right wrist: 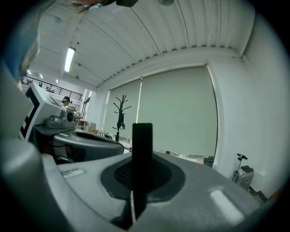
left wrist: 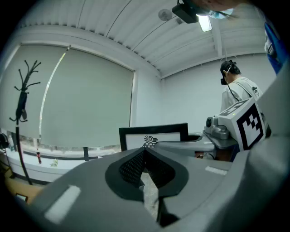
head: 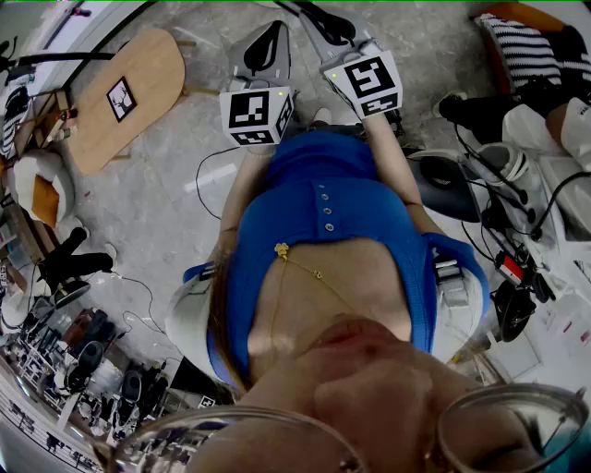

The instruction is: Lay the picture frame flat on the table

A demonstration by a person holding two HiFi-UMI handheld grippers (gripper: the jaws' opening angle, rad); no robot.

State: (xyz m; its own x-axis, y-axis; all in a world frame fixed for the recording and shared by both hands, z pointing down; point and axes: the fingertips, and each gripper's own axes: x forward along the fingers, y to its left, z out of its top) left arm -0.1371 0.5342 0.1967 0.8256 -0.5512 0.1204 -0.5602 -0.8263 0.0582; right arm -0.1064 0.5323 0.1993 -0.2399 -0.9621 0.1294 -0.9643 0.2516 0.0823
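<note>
The picture frame (left wrist: 136, 135) has a black border and a white face with a small dark emblem. It stands upright in the air, facing the left gripper view. In the right gripper view the picture frame (right wrist: 142, 149) shows edge-on as a black bar rising from between the jaws. My right gripper (right wrist: 142, 159) is shut on it. In the left gripper view the right gripper (left wrist: 181, 146) reaches across in front of the frame's lower edge. My left gripper (left wrist: 145, 154) is shut with nothing in it. The head view shows both grippers held out side by side, left (head: 268, 32) and right (head: 314, 11).
A low oval wooden table (head: 152, 65) stands on the floor to the front left, with a small black-bordered picture (head: 120, 98) on it. A coat stand (right wrist: 120, 113) is by the blinds. A person in white (left wrist: 239, 90) stands at the right. Cables and gear (head: 499, 185) cover the floor.
</note>
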